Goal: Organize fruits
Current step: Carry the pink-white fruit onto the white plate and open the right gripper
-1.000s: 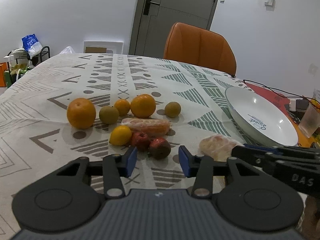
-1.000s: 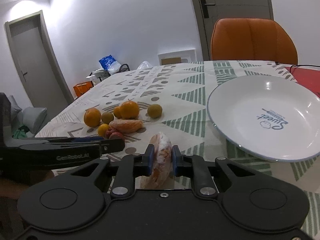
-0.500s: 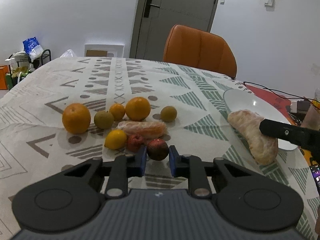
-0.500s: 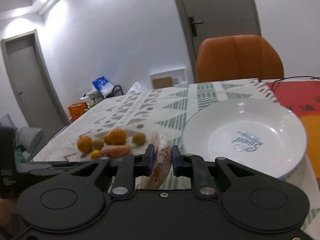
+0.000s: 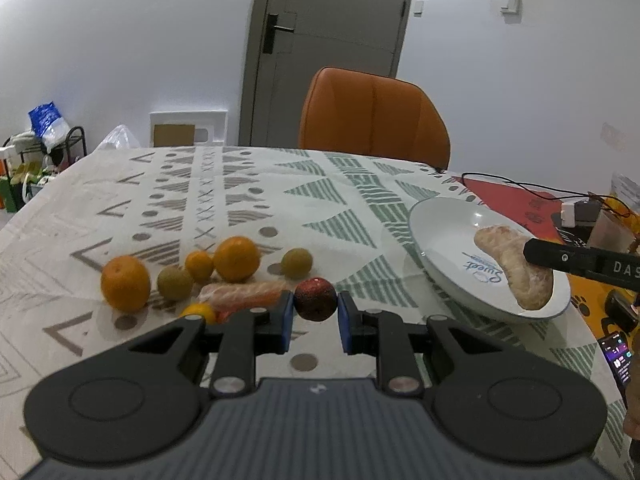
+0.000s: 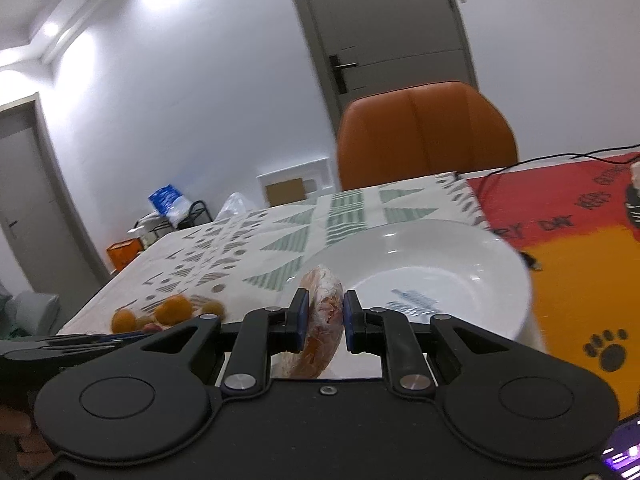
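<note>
Left gripper: jaws pinching the dark red fruit, lifted just off the pile.
Right gripper: jaws clamped on the wrapped peeled segment, hanging over the white plate.
Doing it well: I'd lower the segment into the plate's middle before letting go, then bring the red fruit across without knocking it.
Hard to make out: the right view is blurred; small fruits behind the left fingers are half hidden.

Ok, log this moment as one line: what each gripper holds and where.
left gripper: shut on dark red round fruit, lifted off table | right gripper: shut on plastic-wrapped peeled citrus segment, over white plate
</note>
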The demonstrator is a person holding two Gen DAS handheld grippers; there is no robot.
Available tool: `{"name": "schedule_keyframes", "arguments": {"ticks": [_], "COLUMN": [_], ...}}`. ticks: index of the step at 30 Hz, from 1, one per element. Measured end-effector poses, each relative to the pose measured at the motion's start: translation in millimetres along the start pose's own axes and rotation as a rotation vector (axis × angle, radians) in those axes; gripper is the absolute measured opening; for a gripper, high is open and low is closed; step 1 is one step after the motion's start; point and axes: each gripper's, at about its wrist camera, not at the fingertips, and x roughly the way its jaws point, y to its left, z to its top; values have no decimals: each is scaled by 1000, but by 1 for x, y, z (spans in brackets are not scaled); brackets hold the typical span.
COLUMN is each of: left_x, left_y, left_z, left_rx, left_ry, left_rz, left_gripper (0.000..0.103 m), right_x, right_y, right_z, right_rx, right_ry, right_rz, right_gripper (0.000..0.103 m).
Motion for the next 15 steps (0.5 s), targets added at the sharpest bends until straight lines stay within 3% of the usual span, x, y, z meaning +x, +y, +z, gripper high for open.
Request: {"name": "schedule_keyframes", "arguments": {"ticks": [15], "left_x": [18], "left_y": [-44], "left_z": [21], "left_rx": [86], "left_ry": [-23], "left_rz": [-41], "left_gripper": [22], "right_x": [-7], "right_y": [-47], "right_z": [1], "right_rx": [43], "right_ry": [-73], "right_rz": [-154], "right_gripper": [16]}}
